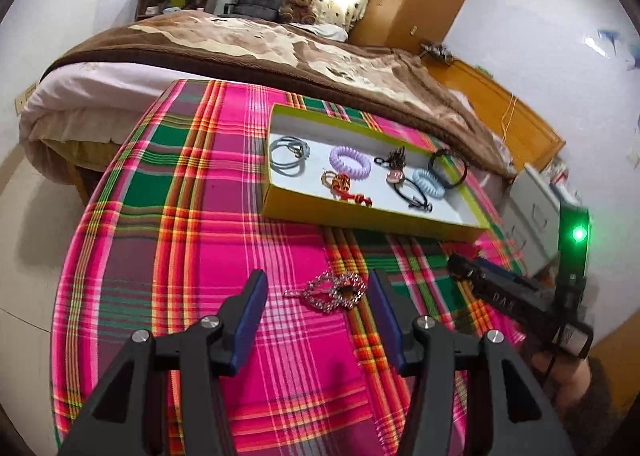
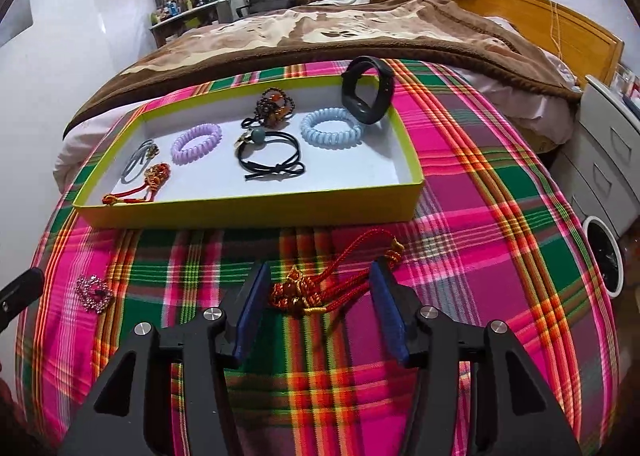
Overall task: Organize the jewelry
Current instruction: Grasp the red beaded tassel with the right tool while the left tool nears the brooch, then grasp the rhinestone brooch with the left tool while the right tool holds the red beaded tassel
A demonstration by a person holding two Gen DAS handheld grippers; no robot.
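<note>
A yellow-green box (image 1: pixel 360 222) (image 2: pixel 256 208) with a white floor sits on the plaid cloth and holds several hair ties and bracelets. A sparkly rhinestone hair clip (image 1: pixel 334 292) lies on the cloth between the open fingers of my left gripper (image 1: pixel 318 292); it also shows at the left in the right wrist view (image 2: pixel 93 293). A red and gold knotted cord ornament (image 2: pixel 320 288) lies on the cloth between the open fingers of my right gripper (image 2: pixel 318 288). Neither gripper holds anything. The right gripper's body shows at the right of the left wrist view (image 1: pixel 516 300).
The plaid cloth (image 1: pixel 192 216) covers a table beside a bed with a brown blanket (image 1: pixel 280 44). A black wristband (image 2: pixel 366 90) leans on the box's far right corner. White drawers (image 2: pixel 612 144) and a round bin (image 2: pixel 606 256) stand to the right.
</note>
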